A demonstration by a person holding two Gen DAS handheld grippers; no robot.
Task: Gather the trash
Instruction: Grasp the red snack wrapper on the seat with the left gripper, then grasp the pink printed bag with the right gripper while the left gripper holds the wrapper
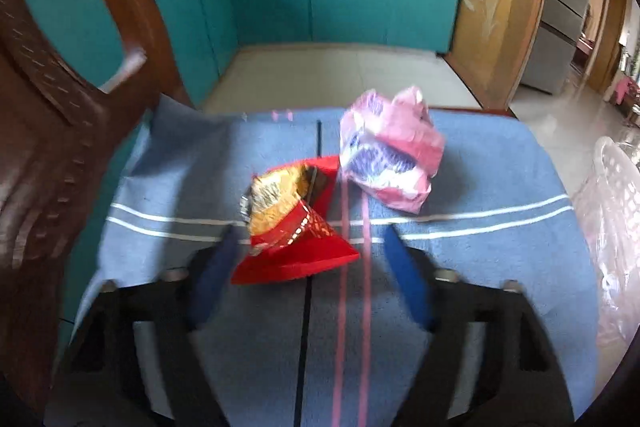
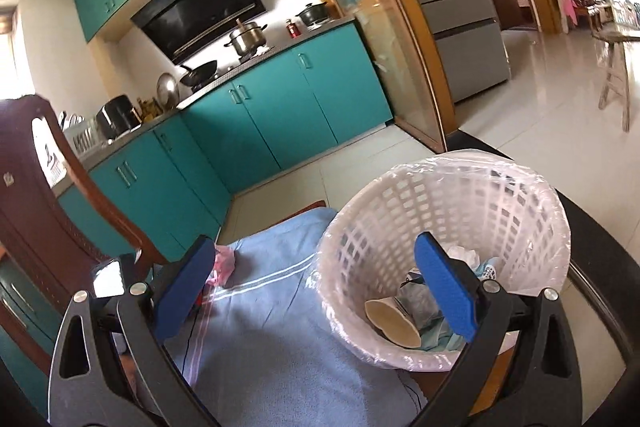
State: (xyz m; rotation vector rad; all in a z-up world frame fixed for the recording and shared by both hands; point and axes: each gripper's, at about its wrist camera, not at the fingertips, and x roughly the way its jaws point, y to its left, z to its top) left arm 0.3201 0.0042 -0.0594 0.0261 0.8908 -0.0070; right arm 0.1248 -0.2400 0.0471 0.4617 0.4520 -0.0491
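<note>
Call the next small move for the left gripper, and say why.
Probably ease the left gripper forward a little, then close on the red snack wrapper. Its jaws stand open on either side of the wrapper's near end, with neither pad pressing it. The pink wrapper lies farther off on the blue cloth, and the lined white basket beside the cloth already holds trash.

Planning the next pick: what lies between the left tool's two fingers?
In the left wrist view, the red wrapper sits between the left tool's open fingers, on the blue cloth.
</note>
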